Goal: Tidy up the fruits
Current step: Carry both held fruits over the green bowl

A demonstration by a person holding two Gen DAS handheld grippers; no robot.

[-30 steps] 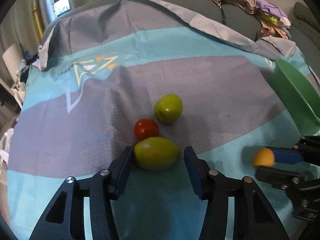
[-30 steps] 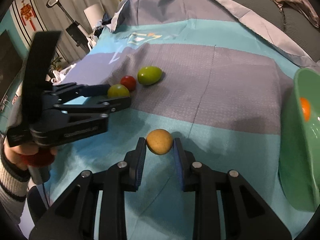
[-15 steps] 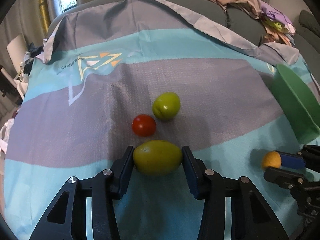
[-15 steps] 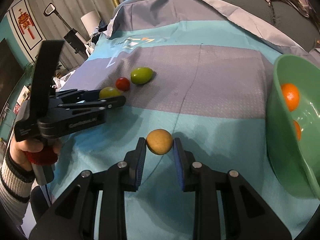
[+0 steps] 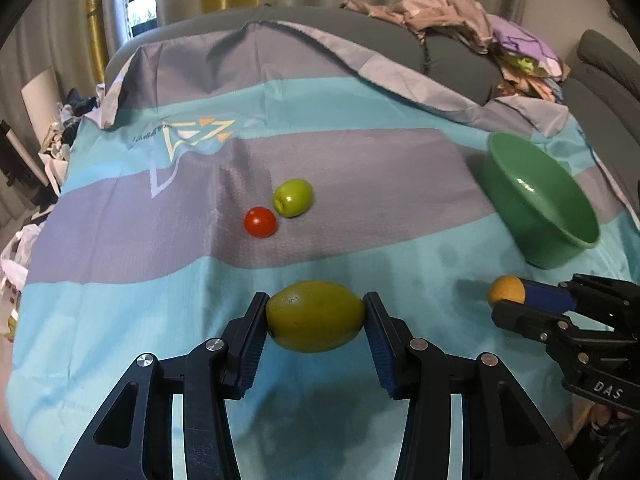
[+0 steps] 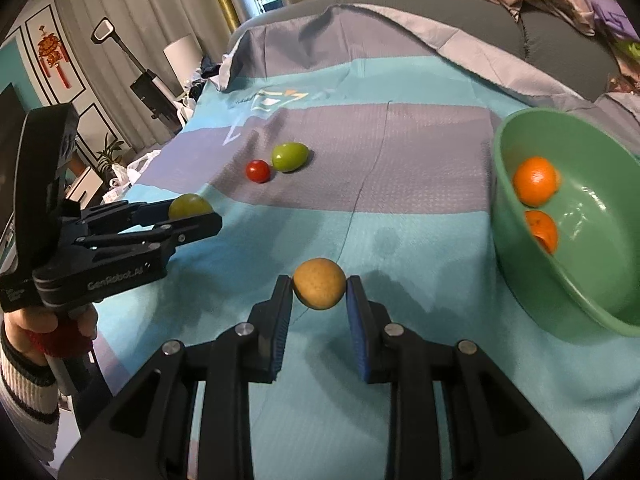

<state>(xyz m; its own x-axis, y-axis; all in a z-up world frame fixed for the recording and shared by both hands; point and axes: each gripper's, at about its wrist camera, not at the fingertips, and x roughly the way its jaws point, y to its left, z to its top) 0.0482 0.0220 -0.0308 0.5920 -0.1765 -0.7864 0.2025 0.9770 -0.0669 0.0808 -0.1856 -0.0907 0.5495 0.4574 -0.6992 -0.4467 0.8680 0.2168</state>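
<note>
Status at this moment: task partly done. The green bowl [image 6: 516,236] sat at the right side of the striped cloth [image 5: 360,168] and already held two oranges [image 6: 535,181], one above the other against its near-left wall. As far as could be seen, nothing else was in it.

Left tool [image 5: 315,316]: fingers pinched on a large yellow-green oval fruit [image 5: 315,316], gripped across its long axis and, judging by the shadow beneath, lifted clear of the cloth. In the right wrist view the same fruit [image 6: 190,206] showed between the left tool's fingers, well apart from the bowl.

Right tool [image 6: 319,290]: fingers pressed against a small round yellow-brown fruit [image 6: 319,284], also held off the cloth, near the bowl's rim but not yet over it.

Remaining on the cloth: one green fruit [image 5: 293,197] and one small red tomato [image 5: 260,221], just beside each other, possibly touching, on the grey stripe, far from the bowl.

Judgement: two fruits placed, two in transit, two still untouched. Roughly a third complete, assuming the bowl is the target. The right tool's fruit looked closest to delivery.
</note>
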